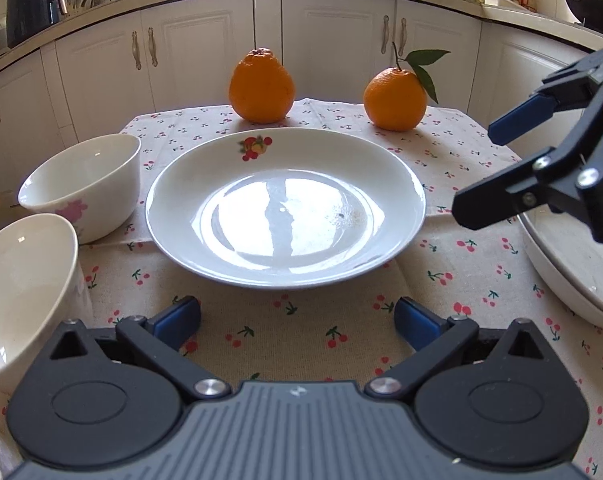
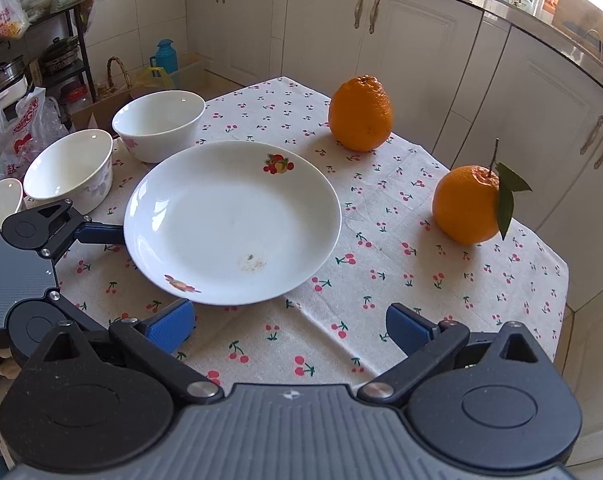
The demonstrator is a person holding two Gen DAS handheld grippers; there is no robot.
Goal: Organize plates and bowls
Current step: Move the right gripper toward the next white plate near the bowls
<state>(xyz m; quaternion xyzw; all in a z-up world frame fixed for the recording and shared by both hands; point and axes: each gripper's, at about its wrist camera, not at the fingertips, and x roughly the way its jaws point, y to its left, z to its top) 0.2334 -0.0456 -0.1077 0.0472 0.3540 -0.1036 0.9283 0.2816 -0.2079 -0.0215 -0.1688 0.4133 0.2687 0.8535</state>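
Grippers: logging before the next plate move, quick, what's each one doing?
Left gripper: jaws open, holding nothing.
Right gripper: jaws open, holding nothing.

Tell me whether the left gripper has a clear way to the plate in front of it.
Probably yes: the left gripper is open, the plate lies straight ahead, and only bare tablecloth lies between them.

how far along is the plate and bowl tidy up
Done: nothing looks stacked; the plate lies alone mid-cloth, and two bowls sit separately beside it. A second plate lies at the cloth's right edge. In hand: nothing; the left gripper and the right gripper are both open and empty near the plate. Left: all the stacking. The oranges stand apart.
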